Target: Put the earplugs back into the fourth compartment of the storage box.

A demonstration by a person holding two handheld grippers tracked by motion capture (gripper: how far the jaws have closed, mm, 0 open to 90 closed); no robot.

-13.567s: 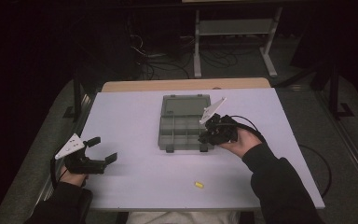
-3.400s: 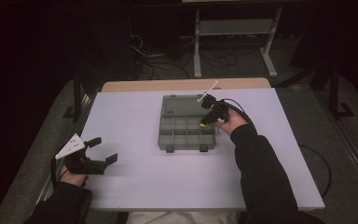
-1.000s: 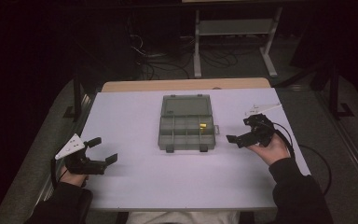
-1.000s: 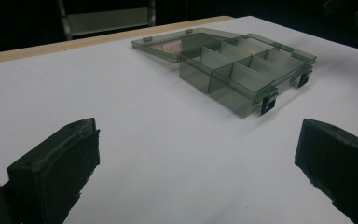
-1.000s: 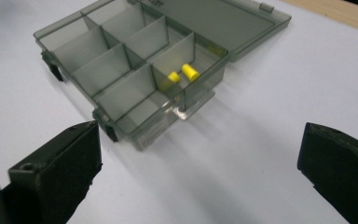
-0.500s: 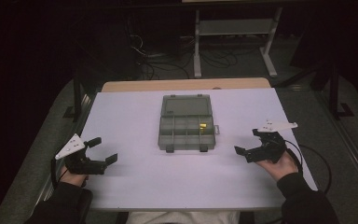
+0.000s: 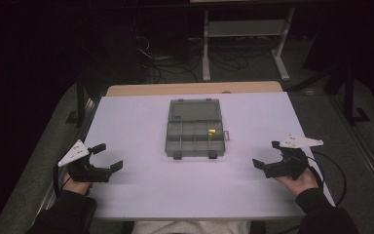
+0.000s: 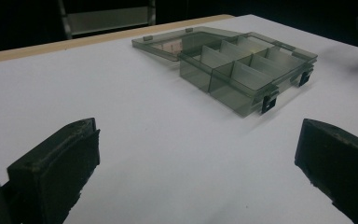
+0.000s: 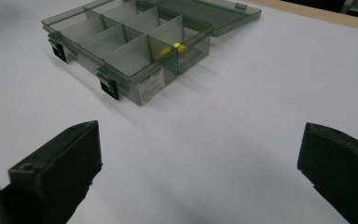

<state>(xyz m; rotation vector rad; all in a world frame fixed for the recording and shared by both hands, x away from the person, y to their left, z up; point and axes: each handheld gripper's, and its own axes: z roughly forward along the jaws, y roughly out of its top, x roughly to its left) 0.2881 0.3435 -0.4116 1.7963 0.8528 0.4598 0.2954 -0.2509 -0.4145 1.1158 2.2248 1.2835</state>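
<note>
White bench (image 7: 141,122) surface, dark room around it; tan strip along the far edge.

L side: left gripper (image 7: 108,157) sits near the bench's left edge, close to the person's side, held in the left hand (image 7: 76,185). Grey three-cornered plate on top. Fingers wide apart, nothing between them; in the left gripper view both fingers (image 8: 56,170) stand at the frame's sides w/ bare bench between, the box farther off.

Centre: smoky grey see-through compartment box (image 7: 195,127), lid (image 7: 195,108) swung open and lying flat on the bench toward the far side. Tray split by dividers into compartments, two rows. Two dark latches on the near wall. Small yellow piece (image 7: 212,131) lies inside a compartment of the far row, toward the box's right end; in the right gripper view it shows through the wall (image 9: 176,46), in the cell next to the lid hinge. White label on the box's end wall in that view.

R side: right gripper (image 7: 265,153) near the right edge, held in the right hand (image 7: 299,181), cable trailing off to the right. Fingers spread wide, holding nothing. Well apart from the box; both grippers point roughly toward the box.
</note>
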